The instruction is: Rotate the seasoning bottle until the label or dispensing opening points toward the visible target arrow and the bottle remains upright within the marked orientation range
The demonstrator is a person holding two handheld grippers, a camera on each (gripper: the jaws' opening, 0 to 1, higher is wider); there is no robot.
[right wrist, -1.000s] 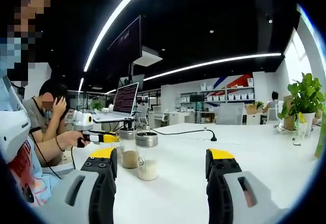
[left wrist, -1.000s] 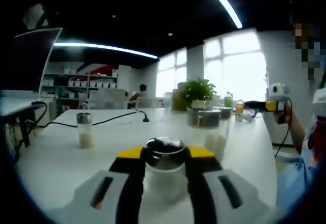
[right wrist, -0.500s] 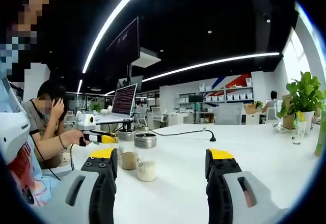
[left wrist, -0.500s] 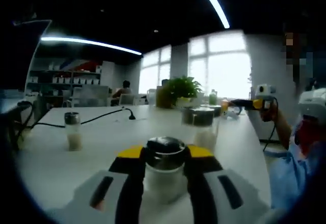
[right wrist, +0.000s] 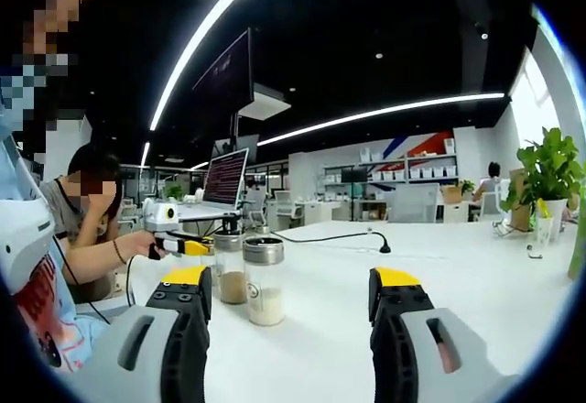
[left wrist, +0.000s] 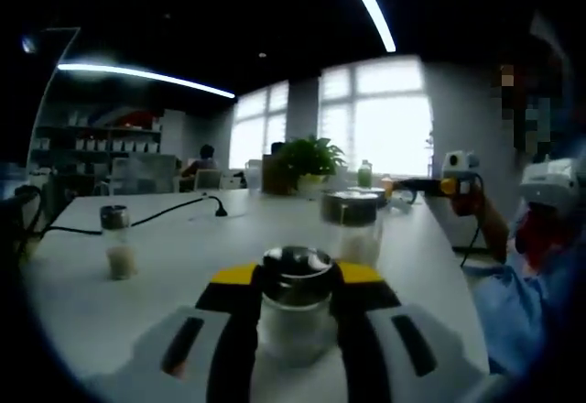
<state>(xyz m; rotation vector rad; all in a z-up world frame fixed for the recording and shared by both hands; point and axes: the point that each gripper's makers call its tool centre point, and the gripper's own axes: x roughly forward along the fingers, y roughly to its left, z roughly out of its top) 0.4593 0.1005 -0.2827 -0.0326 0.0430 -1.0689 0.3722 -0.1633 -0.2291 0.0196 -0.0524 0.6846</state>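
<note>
the left gripper (left wrist: 295, 307) is clamped around a seasoning bottle (left wrist: 295, 304), one yellow-tipped jaw on each side of its glass body just below the metal cap. the bottle stands upright on the white table (left wrist: 165, 266), its long axis vertical, at the near edge directly in front of this gripper, so any turn happens in place. no target arrow or label can be made out. the right gripper (right wrist: 290, 304) waits with jaws spread wide and nothing between them, two other shakers (right wrist: 252, 279) far left of it.
</note>
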